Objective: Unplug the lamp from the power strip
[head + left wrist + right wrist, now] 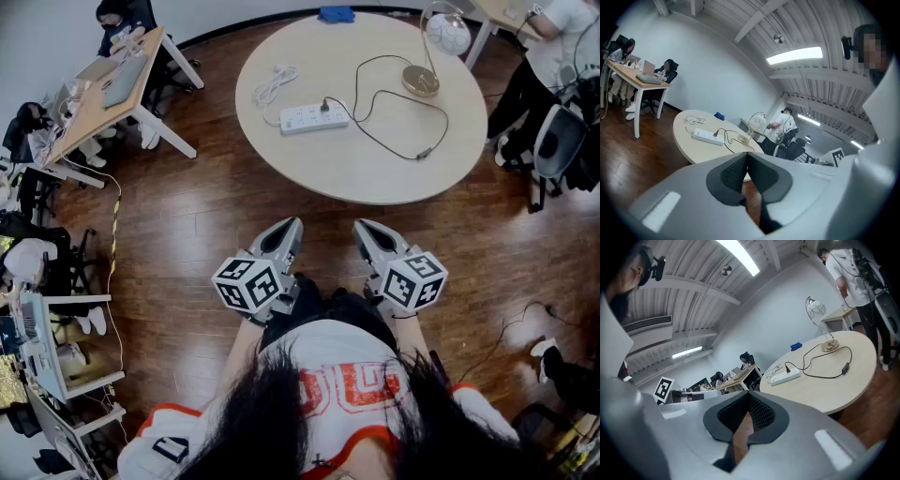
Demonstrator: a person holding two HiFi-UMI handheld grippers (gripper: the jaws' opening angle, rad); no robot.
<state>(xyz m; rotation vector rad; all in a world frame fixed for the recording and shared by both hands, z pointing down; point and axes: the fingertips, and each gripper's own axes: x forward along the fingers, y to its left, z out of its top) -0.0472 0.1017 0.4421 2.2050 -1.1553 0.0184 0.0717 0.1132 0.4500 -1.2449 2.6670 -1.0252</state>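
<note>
A white power strip (313, 117) lies on the round beige table (375, 169), with the lamp's black plug (325, 106) in it. The black cord (394, 141) loops across the tabletop to the lamp (433, 56), which has a brass base and a white globe shade. Both grippers hang over the wooden floor short of the table, close to the person's body. My left gripper (292, 228) is shut and holds nothing. My right gripper (362, 230) is shut and empty too. The strip (708, 136) shows in the left gripper view, and the strip (786, 377) in the right gripper view.
A coiled white cable (274, 84) lies left of the strip and a blue object (336, 14) at the table's far edge. Desks with seated people (112, 80) stand at the left. A person and black chairs (553, 131) are at the right. Dark wooden floor (216, 225) lies before the table.
</note>
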